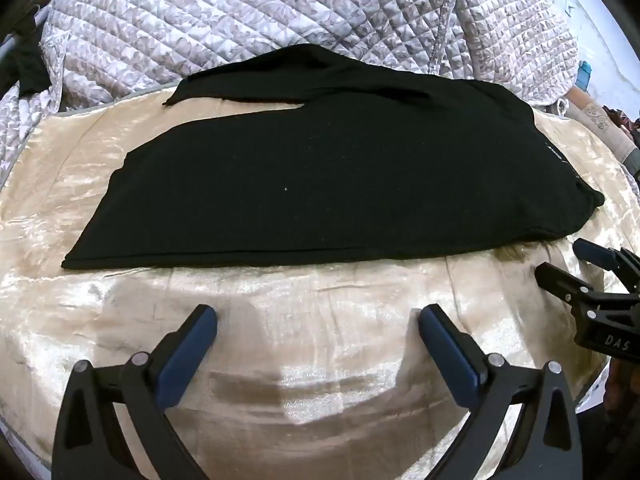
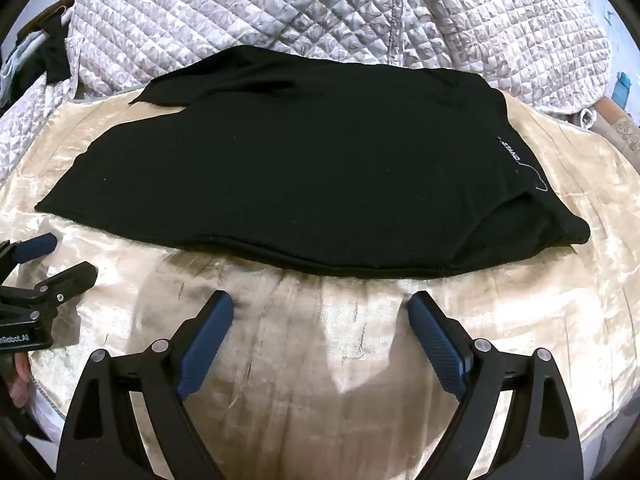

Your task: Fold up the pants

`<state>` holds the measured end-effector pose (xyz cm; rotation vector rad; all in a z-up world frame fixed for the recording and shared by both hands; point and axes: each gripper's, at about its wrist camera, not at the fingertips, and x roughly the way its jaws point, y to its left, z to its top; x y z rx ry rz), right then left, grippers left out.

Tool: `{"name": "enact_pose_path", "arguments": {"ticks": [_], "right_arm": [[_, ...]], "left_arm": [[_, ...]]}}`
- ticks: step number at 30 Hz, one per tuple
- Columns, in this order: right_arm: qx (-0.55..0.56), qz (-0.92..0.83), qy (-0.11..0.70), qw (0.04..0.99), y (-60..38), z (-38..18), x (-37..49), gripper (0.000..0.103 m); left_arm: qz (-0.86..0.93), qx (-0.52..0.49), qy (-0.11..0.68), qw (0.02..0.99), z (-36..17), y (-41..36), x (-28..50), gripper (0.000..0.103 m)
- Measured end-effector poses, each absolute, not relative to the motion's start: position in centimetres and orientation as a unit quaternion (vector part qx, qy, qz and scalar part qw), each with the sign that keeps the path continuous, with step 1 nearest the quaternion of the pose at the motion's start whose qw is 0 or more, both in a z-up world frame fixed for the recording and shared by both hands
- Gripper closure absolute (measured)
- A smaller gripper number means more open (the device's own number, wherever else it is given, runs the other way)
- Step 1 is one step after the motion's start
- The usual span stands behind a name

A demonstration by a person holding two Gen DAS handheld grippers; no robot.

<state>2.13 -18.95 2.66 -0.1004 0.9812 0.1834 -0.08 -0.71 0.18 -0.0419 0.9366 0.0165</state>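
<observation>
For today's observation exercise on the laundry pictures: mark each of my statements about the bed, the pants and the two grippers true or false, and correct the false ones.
1. The pants are black. True.
2. The pants lie on a cream satin cover. True.
3. The left gripper is clamped on the hem of the pants. False: its fingers stand wide apart over the bare cover, short of the pants.
4. The right gripper is open and holds nothing. True.
5. The quilted blanket behind the pants is plain red. False: it is pale with a grey-brown pattern.
6. The pants are rolled into a ball. False: they lie spread flat, both legs pointing to the left.
</observation>
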Motion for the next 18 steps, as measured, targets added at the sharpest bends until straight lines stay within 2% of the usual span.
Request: {"name": "enact_pose_path", "arguments": {"ticks": [18], "right_arm": [[-0.051, 0.087, 0.471, 0.876, -19.02, 2.58, 2.27, 0.012]], "left_arm": [[0.006, -0.021, 0.45, 0.893, 0.21, -0.84, -0.13, 0.0]]}}
